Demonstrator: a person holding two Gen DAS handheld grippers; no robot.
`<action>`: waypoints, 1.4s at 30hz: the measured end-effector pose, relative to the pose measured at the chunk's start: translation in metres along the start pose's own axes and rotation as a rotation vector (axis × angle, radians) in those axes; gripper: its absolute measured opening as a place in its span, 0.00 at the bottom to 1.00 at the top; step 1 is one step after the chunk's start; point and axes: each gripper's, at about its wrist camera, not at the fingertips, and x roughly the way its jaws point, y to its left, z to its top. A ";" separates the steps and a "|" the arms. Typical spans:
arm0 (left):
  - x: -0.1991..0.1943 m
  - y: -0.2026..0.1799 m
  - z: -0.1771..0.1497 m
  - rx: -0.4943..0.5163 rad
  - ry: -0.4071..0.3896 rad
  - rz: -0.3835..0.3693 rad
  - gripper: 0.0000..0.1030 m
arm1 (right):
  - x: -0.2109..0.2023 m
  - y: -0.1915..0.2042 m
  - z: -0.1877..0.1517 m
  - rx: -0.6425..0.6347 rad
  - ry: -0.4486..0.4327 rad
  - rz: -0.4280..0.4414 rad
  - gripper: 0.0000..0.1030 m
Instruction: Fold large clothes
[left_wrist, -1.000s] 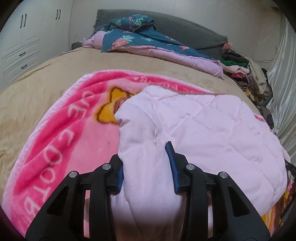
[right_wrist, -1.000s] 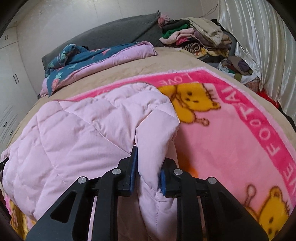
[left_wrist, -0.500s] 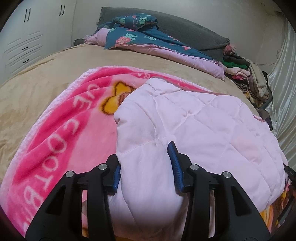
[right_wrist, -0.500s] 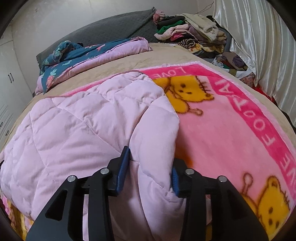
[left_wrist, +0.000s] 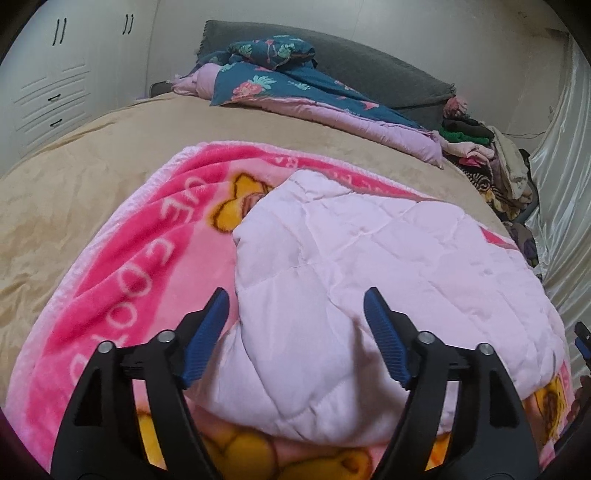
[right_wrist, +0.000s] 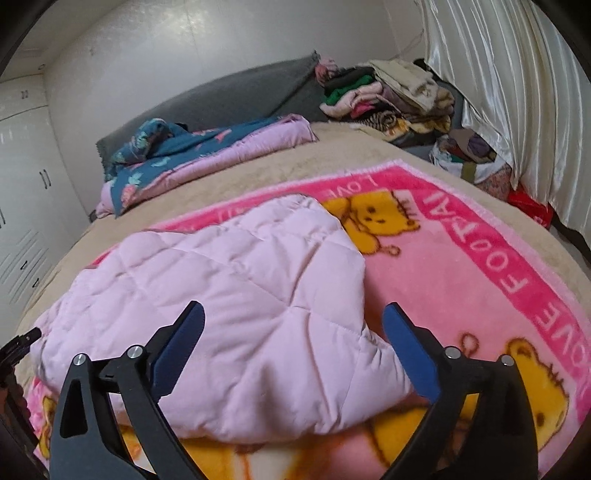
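The pale pink quilted padded garment (left_wrist: 369, 266) is seen lying folded on the bright pink fleece blanket with yellow bear prints (left_wrist: 122, 266), which is spread over the tan-covered bed (left_wrist: 74, 177). The left gripper (left_wrist: 295, 314) is held over the garment's near left edge; its jaws are opening, the padded cloth lies between them, and nothing is pressed by the blue pads. The right gripper (right_wrist: 291, 325) is poised over the near right corner; its jaws too are opening wide, released, with the corner lying loose between them. At the head of the bed a teal floral quilt with lilac lining (right_wrist: 207, 151) is bundled. Beside the bed a heap of mixed folded clothes (right_wrist: 384, 96) is piled; what it rests on cannot be made out. White satin curtains (right_wrist: 517, 92) are hung alongside.
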 end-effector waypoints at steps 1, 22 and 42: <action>-0.003 -0.002 0.000 0.005 -0.004 0.002 0.74 | -0.006 0.001 -0.001 -0.003 -0.006 0.005 0.95; -0.035 -0.001 -0.025 -0.004 -0.006 0.019 0.91 | -0.040 -0.004 -0.029 0.045 0.006 0.003 0.96; 0.048 0.037 -0.060 -0.477 0.187 -0.293 0.92 | 0.055 -0.040 -0.058 0.398 0.203 0.071 0.96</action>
